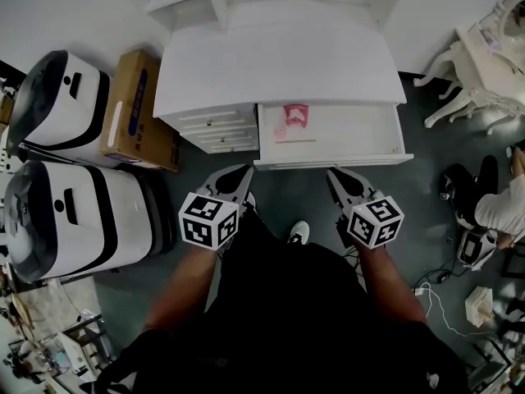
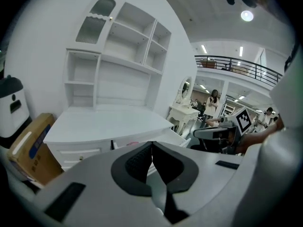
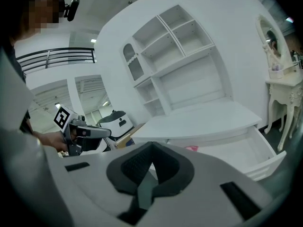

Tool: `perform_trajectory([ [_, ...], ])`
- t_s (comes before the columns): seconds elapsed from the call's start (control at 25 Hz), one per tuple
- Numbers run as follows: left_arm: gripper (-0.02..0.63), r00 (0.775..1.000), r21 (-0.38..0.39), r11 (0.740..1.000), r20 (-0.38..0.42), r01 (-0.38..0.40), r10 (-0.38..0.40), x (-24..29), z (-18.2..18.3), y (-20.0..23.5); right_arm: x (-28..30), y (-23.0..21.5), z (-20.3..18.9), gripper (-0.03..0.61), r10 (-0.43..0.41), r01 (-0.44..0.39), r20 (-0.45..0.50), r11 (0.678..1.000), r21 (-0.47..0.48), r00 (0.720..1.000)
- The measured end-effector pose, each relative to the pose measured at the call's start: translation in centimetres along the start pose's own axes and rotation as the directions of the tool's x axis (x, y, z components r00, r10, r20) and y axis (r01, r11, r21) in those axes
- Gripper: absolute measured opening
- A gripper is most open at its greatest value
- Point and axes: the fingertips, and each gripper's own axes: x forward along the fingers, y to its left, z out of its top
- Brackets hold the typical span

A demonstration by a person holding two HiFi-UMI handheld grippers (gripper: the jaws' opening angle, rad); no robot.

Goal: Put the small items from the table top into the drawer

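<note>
Left gripper [image 1: 243, 171] and right gripper [image 1: 335, 176], fingers [image 2: 135, 167] together, hang before pink item [image 1: 294, 116] in drawer [image 1: 353, 135].

The desk [image 1: 279, 68] looks smooth matt white, the box [image 1: 138, 105] plain brown cardboard.

The person wore a black garment [image 1: 287, 318], and a white shoe [image 1: 299, 233] showed just above it. Left of the garment, the left claw [image 1: 236, 173] had a pale grey shell, black ribbed pads [image 2: 137, 162] and a white cube [image 1: 209, 220] printed with black square markers. Right of the garment, the right claw [image 1: 340, 176] was built alike, with a grey shell, dark inner pads [image 3: 135, 162], black rectangular insets and its own marker cube [image 1: 376, 220].
</note>
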Motion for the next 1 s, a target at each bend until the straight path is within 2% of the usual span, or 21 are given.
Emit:
perform_trajectory([
  [0.28,0.011,1.0,0.005,1.0,0.008,-0.015,0.015,-2.0,0.3,1.3,0.0,1.2,-1.0,0.028,-0.015,0.015,-0.009,0.999,0.037,1.0],
  [0.52,0.011,0.999,0.021,0.999,0.001,0.043,-0.043,-2.4,1.1,2.8,1.5,3.0,-1.0,0.028,-0.044,0.045,-0.015,0.997,0.062,0.999],
  [0.76,0.011,0.995,0.038,0.995,-0.038,0.09,-0.089,-2.9,0.0,4.4,3.2,4.4,-1.8,0.028,-0.101,0.102,-0.02,0.992,0.072,0.995],
  [1.0,0.011,0.993,0.043,0.993,-0.037,0.114,-0.113,-3.5,-0.2,5.9,4.4,5.5,-2.9,0.028,-0.145,0.148,-0.037,0.986,0.078,0.989],
])
